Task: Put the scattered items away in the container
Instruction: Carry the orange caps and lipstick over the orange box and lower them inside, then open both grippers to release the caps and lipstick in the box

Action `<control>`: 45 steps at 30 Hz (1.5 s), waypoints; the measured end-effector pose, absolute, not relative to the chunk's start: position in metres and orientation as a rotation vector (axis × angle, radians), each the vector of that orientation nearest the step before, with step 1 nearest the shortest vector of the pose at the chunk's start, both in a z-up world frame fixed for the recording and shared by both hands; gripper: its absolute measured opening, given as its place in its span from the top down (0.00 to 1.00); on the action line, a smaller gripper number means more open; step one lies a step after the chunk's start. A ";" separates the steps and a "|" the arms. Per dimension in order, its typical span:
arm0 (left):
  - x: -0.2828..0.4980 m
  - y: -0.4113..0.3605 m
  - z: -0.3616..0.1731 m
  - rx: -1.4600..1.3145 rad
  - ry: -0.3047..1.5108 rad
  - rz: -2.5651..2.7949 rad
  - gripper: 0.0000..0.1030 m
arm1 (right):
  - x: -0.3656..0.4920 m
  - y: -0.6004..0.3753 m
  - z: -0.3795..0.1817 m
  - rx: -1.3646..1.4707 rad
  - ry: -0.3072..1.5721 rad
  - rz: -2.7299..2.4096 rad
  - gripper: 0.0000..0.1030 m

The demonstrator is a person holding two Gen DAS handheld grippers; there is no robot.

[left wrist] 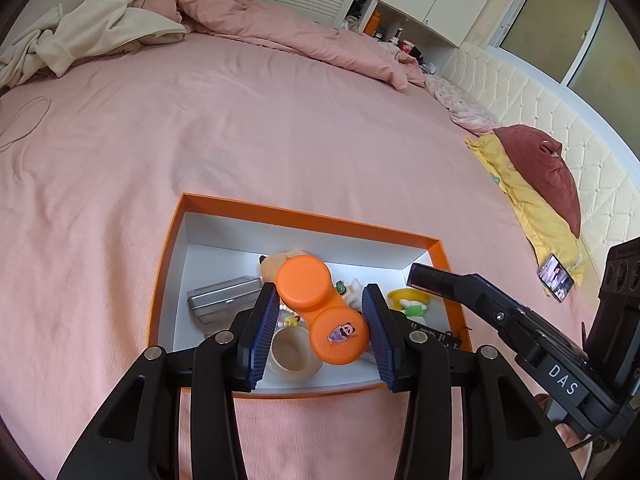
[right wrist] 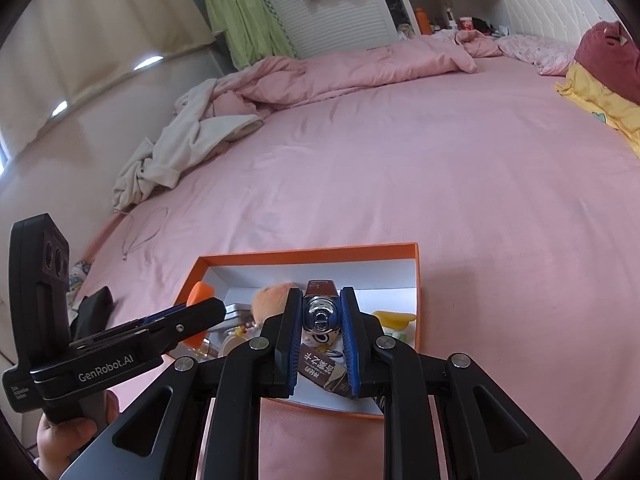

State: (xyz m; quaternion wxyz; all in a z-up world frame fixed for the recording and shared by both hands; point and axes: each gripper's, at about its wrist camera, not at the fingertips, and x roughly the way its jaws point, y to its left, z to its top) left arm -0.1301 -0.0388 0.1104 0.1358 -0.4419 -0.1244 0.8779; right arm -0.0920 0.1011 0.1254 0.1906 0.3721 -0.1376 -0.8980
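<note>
Orange card forms the wall of the box (left wrist: pixel 308 214), which lies on the pink bed (left wrist: pixel 280 128) and is white inside. The left gripper (left wrist: pixel 320 320) is held over the near half of the box; an orange double-lidded case (left wrist: pixel 320 312) is pinched between its blue-padded fingers (left wrist: pixel 262 330), above the contents. The right gripper (right wrist: pixel 320 320) is held over the same box; a small silver metal piece (right wrist: pixel 320 312) is clamped between its fingers (right wrist: pixel 294 344), which are closed tightly on it.

Inside the box the following are seen: a grey metal tin (left wrist: pixel 222 298) at the left, a peach plush (right wrist: pixel 272 300) at the back, a cream cup (left wrist: pixel 294 354) at the near edge, a yellow and green toy (left wrist: pixel 410 302) at the right, and a brown packet (right wrist: pixel 324 374) near the front. A phone (left wrist: pixel 556 278) lies on the bed at the right, beside a yellow pillow (left wrist: pixel 520 196) with a red pillow (left wrist: pixel 548 164) on top. A crumpled pink duvet (left wrist: pixel 280 24) and a cream garment (left wrist: pixel 88 32) lie at the far side
</note>
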 end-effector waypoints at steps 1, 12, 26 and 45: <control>-0.130 -0.038 0.110 -1.282 -0.361 2.542 0.57 | -0.092 0.101 0.125 1.048 -0.388 -2.522 0.82; -0.128 -0.038 0.109 -1.287 -0.366 2.541 0.57 | -0.092 0.099 0.122 1.058 -0.392 -2.519 0.82; -0.130 -0.039 0.108 -1.296 -0.364 2.535 0.57 | -0.091 0.098 0.120 1.064 -0.391 -2.521 0.82; -0.132 -0.039 0.108 -1.290 -0.368 2.539 0.57 | -0.090 0.100 0.120 1.063 -0.395 -2.530 0.82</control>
